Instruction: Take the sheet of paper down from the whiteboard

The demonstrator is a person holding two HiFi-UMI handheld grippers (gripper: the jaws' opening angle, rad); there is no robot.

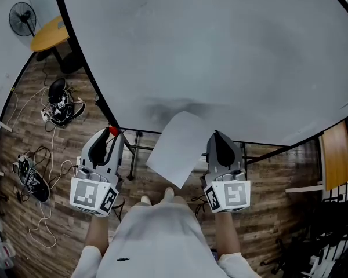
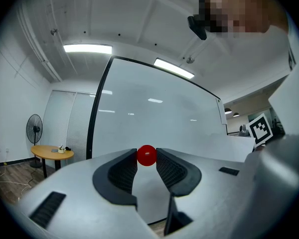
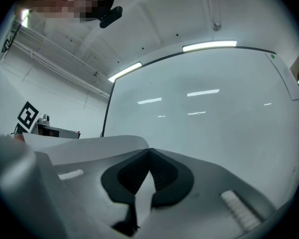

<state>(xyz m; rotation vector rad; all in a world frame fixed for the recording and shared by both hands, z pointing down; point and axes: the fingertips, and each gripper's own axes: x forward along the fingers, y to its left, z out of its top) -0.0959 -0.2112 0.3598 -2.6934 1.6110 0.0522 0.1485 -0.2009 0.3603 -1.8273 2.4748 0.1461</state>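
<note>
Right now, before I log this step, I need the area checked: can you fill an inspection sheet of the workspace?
Surface: whiteboard, bare, faint grey smudge low down.
Job's things: sheet of paper, tilted, clamped at its right edge; red magnet off it.
Clutter: two dark devices on the wooden floor, left.
Grippers: left gripper shut on the red magnet; right gripper shut on the sheet of paper.
Cables: white cables loose on the floor, left.
Surroundings: fan, round table, far left; wooden tabletop, right.
</note>
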